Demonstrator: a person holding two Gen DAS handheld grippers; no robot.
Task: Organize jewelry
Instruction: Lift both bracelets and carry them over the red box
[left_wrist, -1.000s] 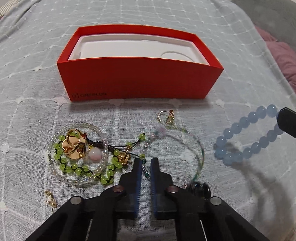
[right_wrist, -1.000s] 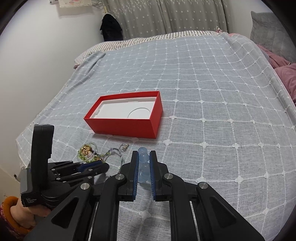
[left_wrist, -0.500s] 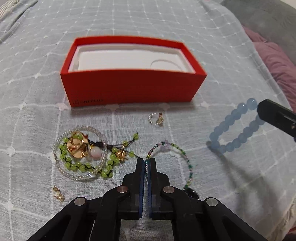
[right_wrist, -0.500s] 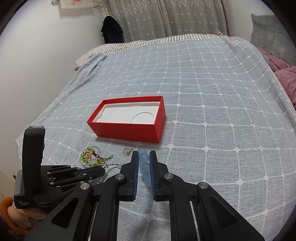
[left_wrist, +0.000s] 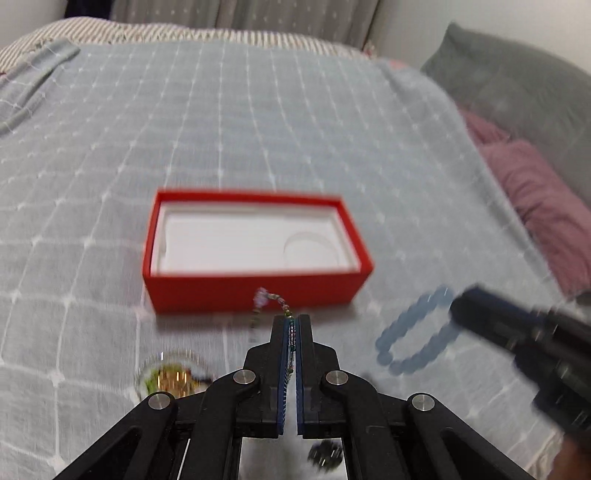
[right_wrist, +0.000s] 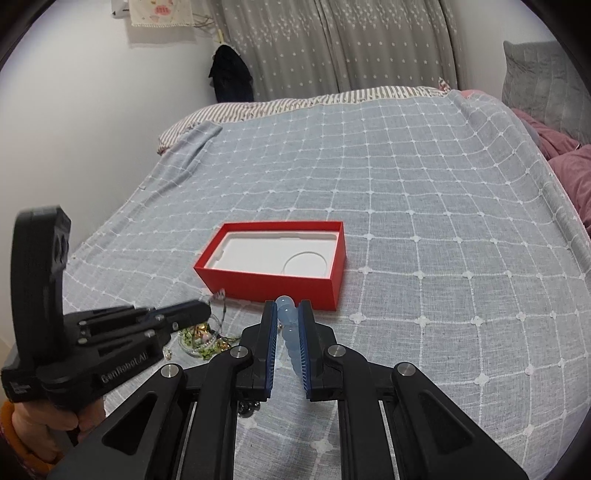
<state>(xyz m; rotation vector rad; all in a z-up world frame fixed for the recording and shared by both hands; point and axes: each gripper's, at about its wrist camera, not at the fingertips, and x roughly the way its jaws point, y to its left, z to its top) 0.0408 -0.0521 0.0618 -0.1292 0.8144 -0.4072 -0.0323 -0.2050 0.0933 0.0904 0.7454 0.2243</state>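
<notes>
Dangling thin bracelet (left_wrist: 275, 301) toward box (left_wrist: 255, 291).

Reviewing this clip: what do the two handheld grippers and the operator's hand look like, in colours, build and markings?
Both grippers, left and right, are matte black plastic linkages with round silver pivot bolts and blue ribbed fingers. The left unit carries white "GenRobot.AI" lettering on its side and a tall black upright mount. The bare hand gripping it shows an orange cuff at the wrist. No cables visible.
</notes>
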